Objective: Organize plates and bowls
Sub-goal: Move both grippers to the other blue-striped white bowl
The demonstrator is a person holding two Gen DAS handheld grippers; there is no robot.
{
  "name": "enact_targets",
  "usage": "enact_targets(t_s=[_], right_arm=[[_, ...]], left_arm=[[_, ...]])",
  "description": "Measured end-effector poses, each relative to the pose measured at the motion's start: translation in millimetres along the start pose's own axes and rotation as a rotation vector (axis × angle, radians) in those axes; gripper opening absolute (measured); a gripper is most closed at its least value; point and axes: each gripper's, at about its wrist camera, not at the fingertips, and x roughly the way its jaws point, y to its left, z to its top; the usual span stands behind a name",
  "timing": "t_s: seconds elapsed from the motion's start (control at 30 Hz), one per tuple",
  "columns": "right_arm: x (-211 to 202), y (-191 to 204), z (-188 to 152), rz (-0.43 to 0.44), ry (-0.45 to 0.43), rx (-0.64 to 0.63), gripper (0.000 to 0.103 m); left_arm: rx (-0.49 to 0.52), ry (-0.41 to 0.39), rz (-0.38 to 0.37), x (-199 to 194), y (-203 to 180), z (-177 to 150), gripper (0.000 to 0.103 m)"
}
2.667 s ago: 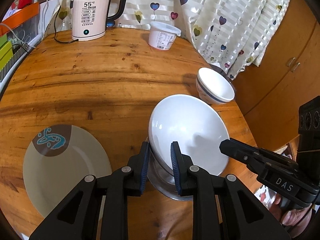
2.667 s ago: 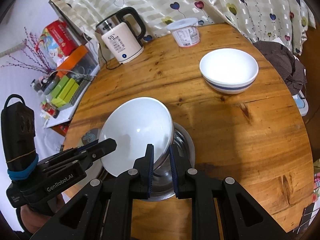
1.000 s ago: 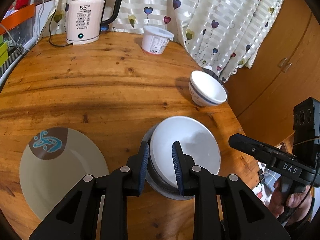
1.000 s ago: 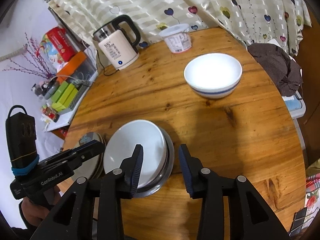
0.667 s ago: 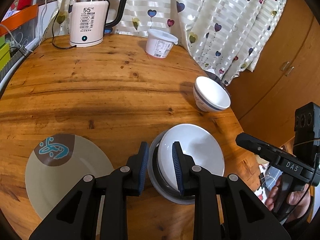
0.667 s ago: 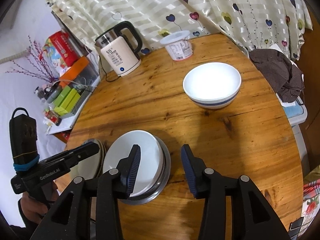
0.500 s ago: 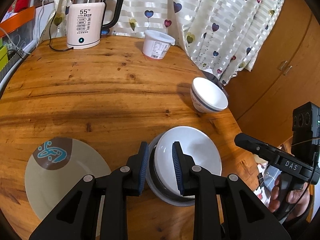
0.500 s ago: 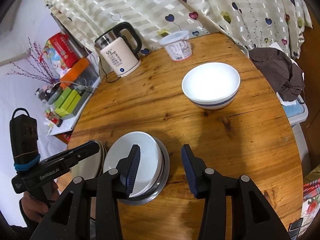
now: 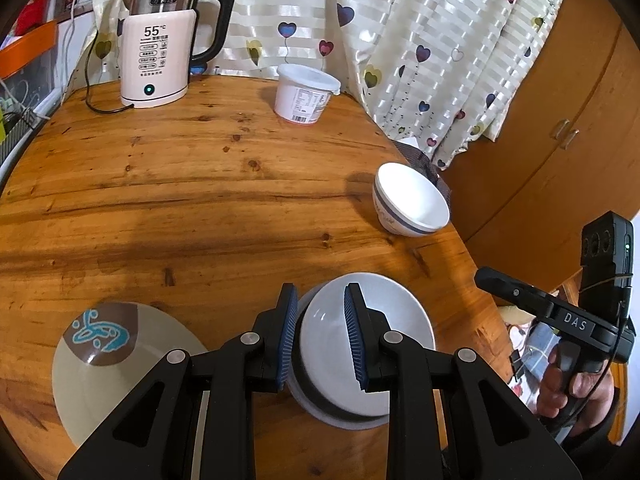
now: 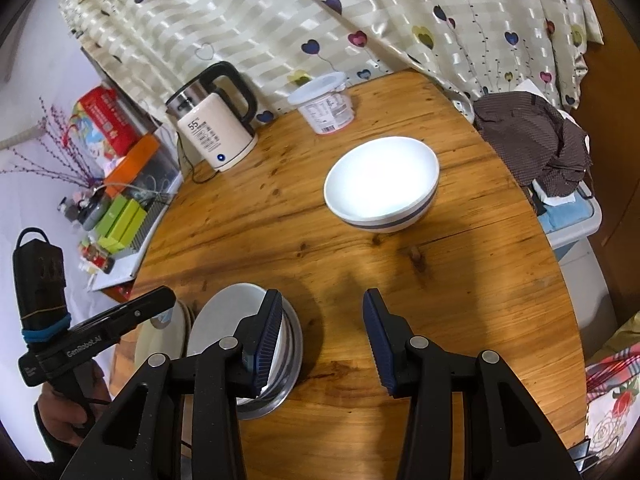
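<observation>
A plain white bowl [image 9: 384,332] sits nested in a steel bowl [image 9: 332,420] near the table's front edge. My left gripper [image 9: 320,332] hovers over the bowl's left rim, open, its pads pressing on nothing. My right gripper [image 10: 320,332] is open over bare wood just right of the stack [image 10: 228,320], with nothing between its fingers. A white bowl with a blue band [image 10: 380,184] stands alone farther back, also seen in the left wrist view [image 9: 412,204]. A beige plate with a brown and blue motif [image 9: 120,360] lies left of the stack.
An electric kettle [image 9: 160,60] with its cord and a lidded plastic tub [image 9: 304,96] stand at the back of the round wooden table [image 9: 200,200]. A curtain hangs behind. A brown cloth [image 10: 532,140] lies on a box past the right edge.
The white bowl, held tilted by both grippers earlier, now lies flat in the steel bowl. My right gripper has let go, opened wider and shifted right. The left has barely moved.
</observation>
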Motion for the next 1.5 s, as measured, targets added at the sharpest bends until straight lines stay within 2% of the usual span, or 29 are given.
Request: enact_targets(t_s=[0.73, 1.1, 1.5], right_arm=[[5, -20, 16, -0.029, -0.011, 0.037, 0.039], [7, -37, 29, -0.057, -0.03, 0.073, 0.039], [21, -55, 45, -0.076, -0.028, 0.113, 0.036]], left_arm=[[0.053, 0.031, -0.036, 26, -22, 36, 0.025], [0.093, 0.081, -0.101, 55, -45, 53, 0.025], [0.104, 0.125, -0.099, 88, -55, 80, 0.025]])
